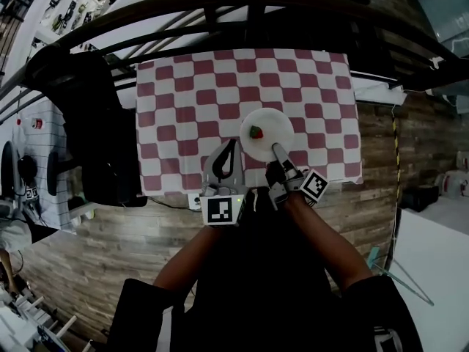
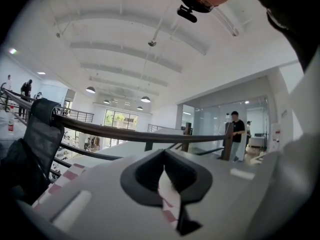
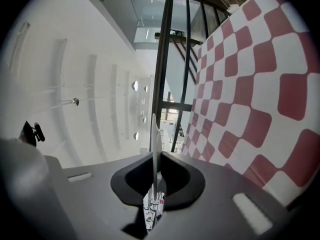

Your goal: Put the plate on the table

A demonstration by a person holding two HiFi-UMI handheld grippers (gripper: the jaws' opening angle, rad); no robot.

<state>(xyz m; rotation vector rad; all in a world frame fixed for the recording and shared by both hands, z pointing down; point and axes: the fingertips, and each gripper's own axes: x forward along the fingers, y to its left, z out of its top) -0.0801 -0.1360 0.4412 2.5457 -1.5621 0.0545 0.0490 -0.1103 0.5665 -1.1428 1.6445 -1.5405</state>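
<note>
Forearms reach up from the bottom of the head view, each ending in grey plastic tongs topped with a marker cube. The left tongs (image 1: 231,149) are closed tip to tip on nothing, and only a sliver of checked fabric shows behind their dark pads. They hover at the near edge of the surface (image 1: 322,171). The right tongs (image 1: 278,151) are pinched onto the near rim of the plate (image 1: 270,123). In the right gripper view that rim shows edge-on between the pads as a thin, hard white line. The plate is round, smooth and glossy, probably ceramic or melamine, and carries a small red strawberry (image 1: 256,132) left of centre. It sits over the right half of the surface, which is covered by a flat matte cloth (image 1: 183,108) in dusty-red and white squares. Judging by the gap beside the rim in the right gripper view, the plate may be a little clear of the cloth, though I cannot tell for sure. What seems to be left is settling it flat and letting go of the rim. Beyond the surface runs a dark curved metal railing (image 1: 220,6). A black chair (image 1: 95,123) stands to the left on the plank floor (image 1: 110,240).
</note>
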